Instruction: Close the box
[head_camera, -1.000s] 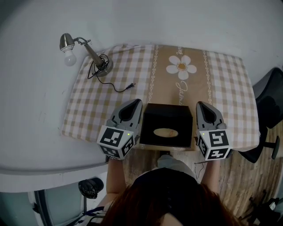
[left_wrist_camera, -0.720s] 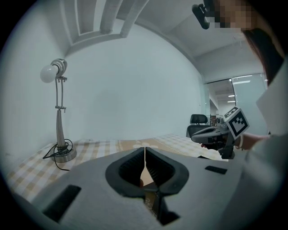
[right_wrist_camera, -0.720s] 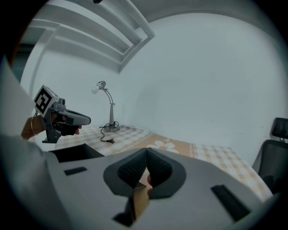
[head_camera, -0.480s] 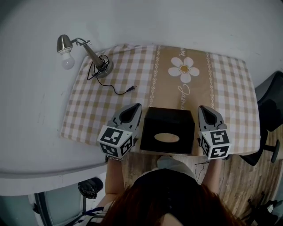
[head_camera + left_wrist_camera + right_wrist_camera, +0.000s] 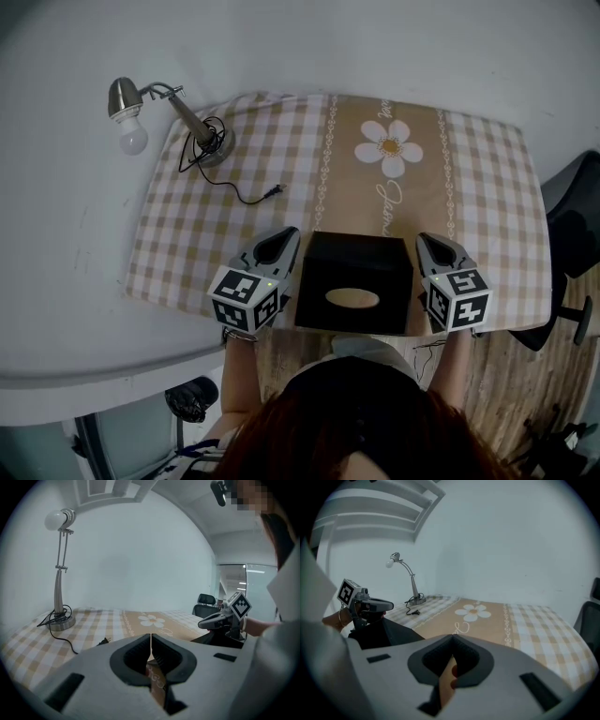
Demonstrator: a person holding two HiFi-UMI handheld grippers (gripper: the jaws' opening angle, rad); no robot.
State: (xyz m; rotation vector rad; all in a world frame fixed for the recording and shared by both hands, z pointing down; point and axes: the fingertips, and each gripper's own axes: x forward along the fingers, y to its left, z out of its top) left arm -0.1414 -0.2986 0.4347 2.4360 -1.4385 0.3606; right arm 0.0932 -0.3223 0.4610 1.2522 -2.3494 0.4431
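At the near edge of the white bench (image 5: 66, 281), the grey left gripper (image 5: 284, 234) is seen with jaws pressed together on nothing, just beside the left wall of the black rectangular box (image 5: 354, 281). The grey right gripper (image 5: 429, 242) is likewise closed and empty, just beside the box's right wall. Contact with the box cannot be told for either.

The box top, with its oval slot, is shown flat and level, so closing is judged done or nearly so, with only pulling the grippers away left. The box sits on the beige checked tablecloth with a daisy print (image 5: 234, 187), well apart from the silver desk lamp (image 5: 192, 120).

The box's front and side seams are hidden. A tan strip below the right jaws cannot be identified.
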